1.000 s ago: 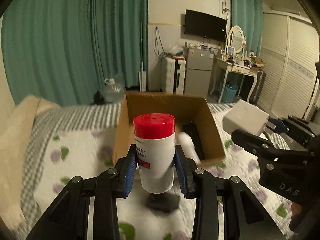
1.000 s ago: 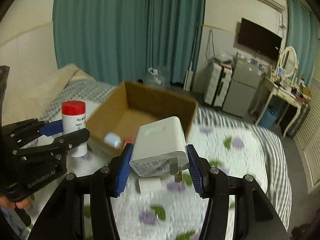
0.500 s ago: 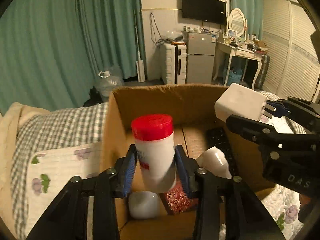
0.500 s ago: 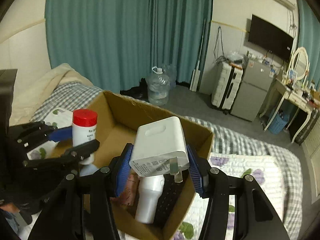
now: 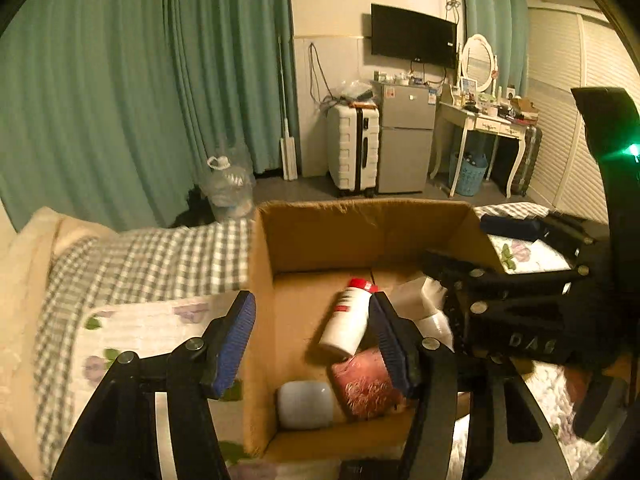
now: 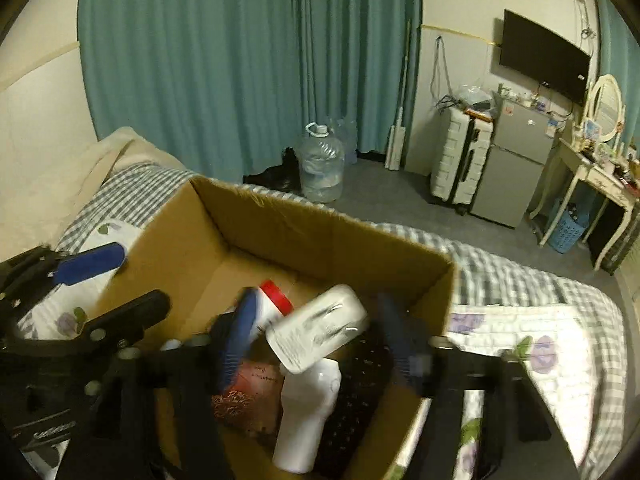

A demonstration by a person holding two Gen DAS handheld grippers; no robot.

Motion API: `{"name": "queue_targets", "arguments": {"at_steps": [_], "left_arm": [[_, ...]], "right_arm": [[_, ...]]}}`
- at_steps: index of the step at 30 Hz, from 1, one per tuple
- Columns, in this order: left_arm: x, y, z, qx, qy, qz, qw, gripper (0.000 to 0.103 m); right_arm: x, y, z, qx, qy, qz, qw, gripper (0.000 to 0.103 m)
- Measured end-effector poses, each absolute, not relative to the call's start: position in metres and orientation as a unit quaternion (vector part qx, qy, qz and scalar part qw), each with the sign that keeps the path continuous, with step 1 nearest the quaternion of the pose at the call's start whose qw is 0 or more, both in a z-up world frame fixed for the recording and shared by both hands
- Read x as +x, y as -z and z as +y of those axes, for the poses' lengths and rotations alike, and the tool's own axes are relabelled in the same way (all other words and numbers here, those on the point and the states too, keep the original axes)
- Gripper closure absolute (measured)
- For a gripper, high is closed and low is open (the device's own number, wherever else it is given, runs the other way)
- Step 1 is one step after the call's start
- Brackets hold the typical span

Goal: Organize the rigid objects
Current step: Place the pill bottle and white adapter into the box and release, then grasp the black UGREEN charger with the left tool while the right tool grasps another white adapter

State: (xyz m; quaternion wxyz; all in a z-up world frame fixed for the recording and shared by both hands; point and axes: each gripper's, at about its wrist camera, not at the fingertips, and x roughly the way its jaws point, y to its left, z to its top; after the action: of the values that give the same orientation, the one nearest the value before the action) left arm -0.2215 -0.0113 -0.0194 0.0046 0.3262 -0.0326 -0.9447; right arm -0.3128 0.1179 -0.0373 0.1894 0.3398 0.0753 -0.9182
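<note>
An open cardboard box (image 5: 360, 232) (image 6: 280, 216) stands on the bed. My left gripper (image 5: 316, 340) is open above its left side; the white bottle with a red cap (image 5: 348, 320) (image 6: 272, 304) lies tilted inside the box, free of the pads. My right gripper (image 6: 316, 340) is open over the box; the white power adapter (image 6: 316, 328) sits blurred between the spread fingers, tilted, not gripped. The box also holds a white bottle (image 6: 308, 412), a red patterned item (image 5: 364, 384), a pale rounded object (image 5: 304, 404) and a black keyboard-like item (image 6: 356, 392).
The bed has a floral quilt (image 6: 540, 344) and a checked blanket (image 5: 160, 256). A cream pillow (image 5: 24, 280) lies at the left. Beyond the bed are a water jug (image 6: 322, 168), suitcase (image 5: 352, 148), small fridge (image 5: 406, 136) and dressing table (image 5: 484, 120).
Both grippers have opened over the box. The red-capped bottle has left the left gripper and fallen into the box. The adapter has left the right gripper's pads and tilts downward.
</note>
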Motion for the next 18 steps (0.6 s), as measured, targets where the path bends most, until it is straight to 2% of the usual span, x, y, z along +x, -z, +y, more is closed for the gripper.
{"name": "queue_targets", "arguments": {"at_steps": [1, 6, 10, 13, 18], "left_arm": [[-0.212, 0.012, -0.013, 0.321, 0.947, -0.035, 0.007, 0.040], [-0.166, -0.009, -0.022, 0.302, 0.953, -0.031, 0.019, 0.037], [-0.136, -0.001, -0.024, 0.312, 0.949, -0.013, 0.028, 0.035], [-0.127, 0.016, -0.021, 0.327, 0.945, -0.003, 0.024, 0.035], [-0.124, 0.071, -0.013, 0.366, 0.930, 0.012, 0.019, 0.035]], "right_arm": [[-0.307, 0.031, 0.118, 0.336, 0.920, 0.077, 0.185, 0.026], [-0.258, -0.009, 0.129, 0.316, 0.928, 0.094, 0.174, 0.025], [-0.215, -0.027, 0.141, 0.310, 0.927, 0.102, 0.181, 0.021], [-0.187, -0.019, 0.150, 0.324, 0.925, 0.093, 0.175, 0.020], [-0.165, 0.028, 0.160, 0.354, 0.916, 0.086, 0.169, 0.020]]}}
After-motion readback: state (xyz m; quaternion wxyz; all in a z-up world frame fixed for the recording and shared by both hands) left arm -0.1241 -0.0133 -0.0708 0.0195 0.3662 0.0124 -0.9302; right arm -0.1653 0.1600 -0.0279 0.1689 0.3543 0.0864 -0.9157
